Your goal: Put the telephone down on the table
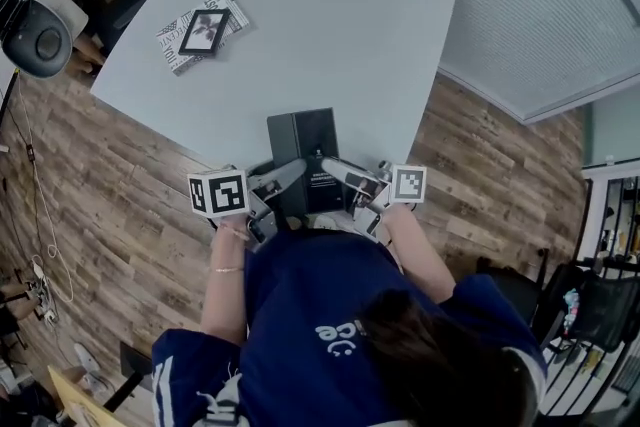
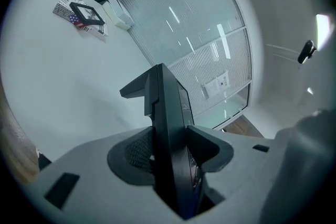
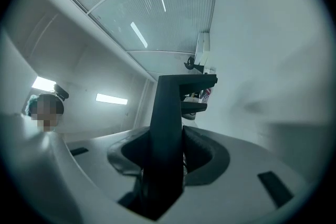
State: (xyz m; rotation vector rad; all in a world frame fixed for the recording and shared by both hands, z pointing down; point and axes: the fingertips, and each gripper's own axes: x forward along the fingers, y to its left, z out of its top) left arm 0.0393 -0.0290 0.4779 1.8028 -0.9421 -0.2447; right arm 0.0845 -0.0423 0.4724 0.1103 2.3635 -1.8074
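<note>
Steadying for set-down is judged the reason: the telephone (image 1: 303, 135) is clenched by both left gripper (image 1: 278, 177) and right gripper (image 1: 345, 173), held at the table's (image 1: 330, 25) near edge.

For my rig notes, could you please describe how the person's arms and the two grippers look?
Both the left gripper and right gripper are pale grey plastic tongs with dark textured pads. Each carries a white cube with black square markers. The person wears a navy short-sleeved top with white print, and a thin bracelet on the left wrist.
</note>
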